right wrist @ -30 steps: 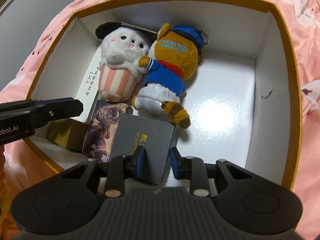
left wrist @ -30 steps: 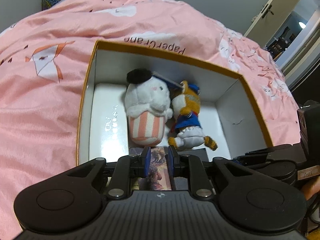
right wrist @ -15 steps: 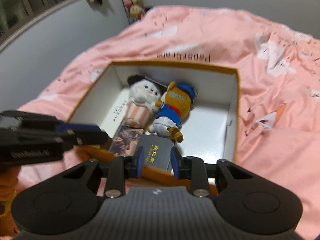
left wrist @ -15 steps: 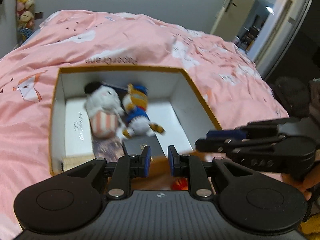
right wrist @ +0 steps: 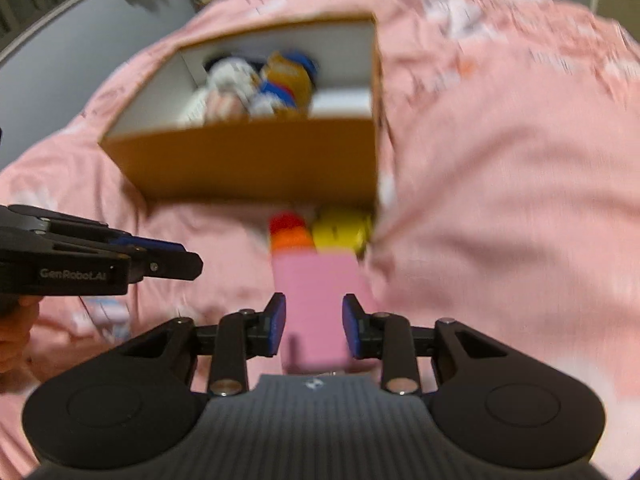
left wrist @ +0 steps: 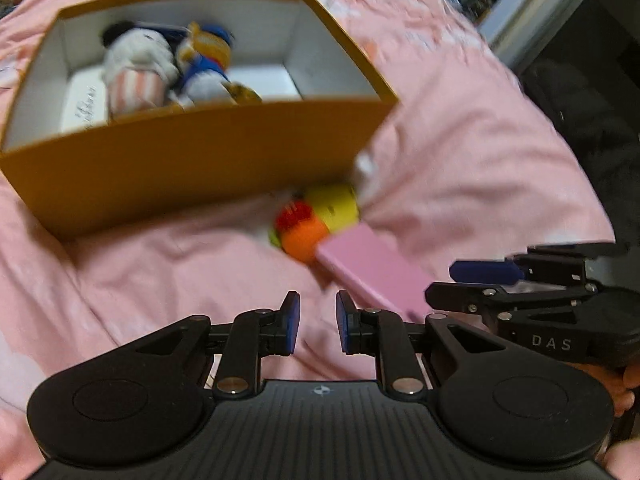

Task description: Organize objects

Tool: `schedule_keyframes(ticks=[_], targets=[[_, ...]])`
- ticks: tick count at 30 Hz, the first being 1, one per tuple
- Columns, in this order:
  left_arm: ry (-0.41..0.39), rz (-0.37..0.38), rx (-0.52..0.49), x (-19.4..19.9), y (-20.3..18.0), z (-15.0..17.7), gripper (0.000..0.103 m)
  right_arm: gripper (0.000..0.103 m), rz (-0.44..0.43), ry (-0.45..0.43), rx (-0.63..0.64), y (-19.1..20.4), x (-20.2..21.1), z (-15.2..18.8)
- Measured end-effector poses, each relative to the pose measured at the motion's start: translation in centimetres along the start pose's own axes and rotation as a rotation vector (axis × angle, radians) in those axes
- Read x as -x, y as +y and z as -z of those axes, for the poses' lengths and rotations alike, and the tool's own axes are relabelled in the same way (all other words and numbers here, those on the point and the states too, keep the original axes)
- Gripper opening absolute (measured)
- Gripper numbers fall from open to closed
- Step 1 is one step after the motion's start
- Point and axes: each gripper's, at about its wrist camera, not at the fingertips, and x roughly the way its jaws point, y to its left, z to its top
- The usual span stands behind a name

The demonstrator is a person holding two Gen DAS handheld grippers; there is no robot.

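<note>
An orange box with a white inside [left wrist: 192, 168] sits on the pink bed and holds a white plush [left wrist: 136, 64] and a blue-and-orange plush [left wrist: 204, 64]. In front of its near right corner lie a red, orange and yellow soft toy [left wrist: 316, 216] and a flat pink box [left wrist: 372, 272]. My left gripper [left wrist: 314, 322] is open and empty over the bedspread, left of the pink box. My right gripper [right wrist: 314, 330] is open, its fingers on either side of the pink box [right wrist: 316, 304], apart from it. The box also shows in the right wrist view [right wrist: 256, 160].
The pink bedspread [left wrist: 460, 140] is rumpled and rises on the right. A small patterned item [right wrist: 104, 316] lies on the bed at the left. A grey wall [right wrist: 80, 40] stands to the left of the bed, a doorway [left wrist: 532, 4] to the right.
Both grippers have pulled back out of the box and dropped low in front of it. The dark box the right gripper held stays inside. The pink box and soft toy have come into view.
</note>
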Motion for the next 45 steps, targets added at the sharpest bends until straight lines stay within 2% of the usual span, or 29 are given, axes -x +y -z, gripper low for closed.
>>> schedule_keyframes(ticks=[5, 7, 9, 12, 17, 21, 24, 32, 38, 39, 40, 41, 43, 45], targets=[[0.092, -0.033, -0.07, -0.8, -2.1, 1.8, 0.022, 0.059, -0.02, 0.061, -0.047, 0.0, -0.4, 2.2], [0.134, -0.047, -0.079, -1.3, -2.6, 2.7, 0.022, 0.063, -0.026, 0.091, -0.053, 0.2, -0.6, 3.0], [0.178, -0.062, -0.086, -1.8, -2.9, 3.5, 0.022, 0.073, -0.031, 0.133, -0.066, 0.1, -1.2, 3.5], [0.228, -0.077, -0.093, -2.4, -3.1, 4.4, 0.022, 0.074, -0.06, 0.174, -0.097, -0.3, -1.7, 4.3], [0.208, -0.087, -0.075, -2.0, -3.0, 4.8, 0.022, 0.075, -0.044, 0.203, -0.061, 0.1, -2.4, 4.9], [0.123, -0.094, -0.06, -0.6, -2.7, 4.4, 0.022, 0.063, -0.041, 0.191, -0.049, 0.2, -2.3, 4.9], [0.063, -0.071, -0.045, 0.3, -2.5, 4.0, 0.022, 0.057, -0.035, 0.158, -0.028, 0.6, -1.7, 4.6], [-0.044, -0.084, -0.046, 1.9, -2.2, 3.4, 0.022, 0.048, 0.003, -0.059, 0.15, 4.2, 0.9, 1.6], [-0.126, -0.16, 0.018, 3.2, -0.5, 2.9, 0.022, 0.04, -0.067, -0.141, 0.144, 5.2, 0.9, -1.5], [-0.133, -0.163, 0.032, 3.4, -0.1, 2.8, 0.022, 0.033, -0.095, -0.146, 0.135, 5.5, 0.8, -1.9], [-0.141, -0.164, 0.044, 3.7, 0.2, 2.8, 0.022, 0.011, -0.114, -0.152, 0.13, 5.7, 0.9, -2.3], [-0.145, -0.165, 0.05, 3.8, 0.5, 2.8, 0.022, 0.0, -0.146, -0.143, 0.12, 5.9, 0.7, -2.7], [-0.143, -0.164, 0.065, 3.7, 1.0, 2.7, 0.022, 0.0, -0.169, -0.113, 0.112, 6.6, -0.3, -3.3], [-0.138, -0.169, 0.082, 3.4, 1.5, 2.6, 0.022, 0.0, -0.142, -0.114, 0.137, 7.5, -1.3, -3.7]])
